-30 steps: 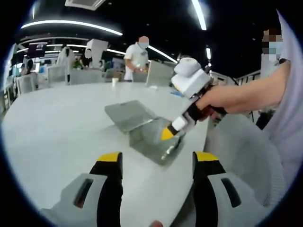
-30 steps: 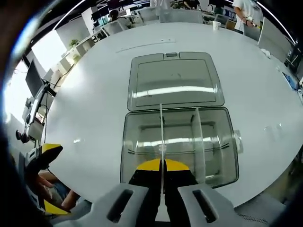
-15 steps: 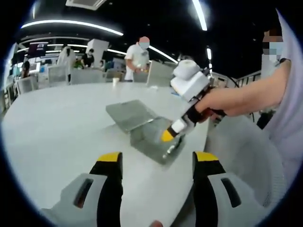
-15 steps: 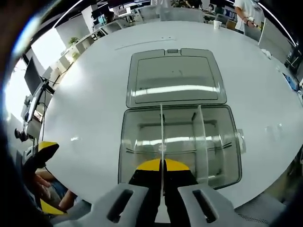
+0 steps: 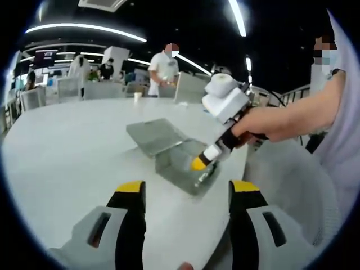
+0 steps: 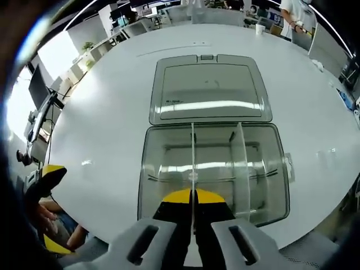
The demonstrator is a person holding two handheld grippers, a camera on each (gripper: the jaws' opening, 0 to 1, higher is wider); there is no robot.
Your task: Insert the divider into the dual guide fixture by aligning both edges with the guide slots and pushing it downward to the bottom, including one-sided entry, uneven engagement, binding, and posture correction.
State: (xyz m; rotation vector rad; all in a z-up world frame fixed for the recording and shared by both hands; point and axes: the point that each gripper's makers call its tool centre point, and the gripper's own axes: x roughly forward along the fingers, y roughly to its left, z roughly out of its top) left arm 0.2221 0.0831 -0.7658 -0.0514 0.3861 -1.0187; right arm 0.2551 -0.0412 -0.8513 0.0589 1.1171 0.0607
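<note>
Right hand-held gripper [image 6: 193, 198] clamped on the divider [image 6: 192, 157] — held edge-on over the clear fixture [image 6: 154, 169] at the bench's [image 6: 101, 135] near edge; left hand-held gripper [image 5: 185, 191] jaws apart, hanging back.

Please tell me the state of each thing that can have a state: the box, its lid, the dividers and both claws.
Box: open, on the table.
Lid: folded back flat.
Held divider: upright, edge-on, gripped over the box.
Second divider: standing upright inside the box.
Right claw: shut on the held divider.
Left claw: open, holds nothing.
</note>
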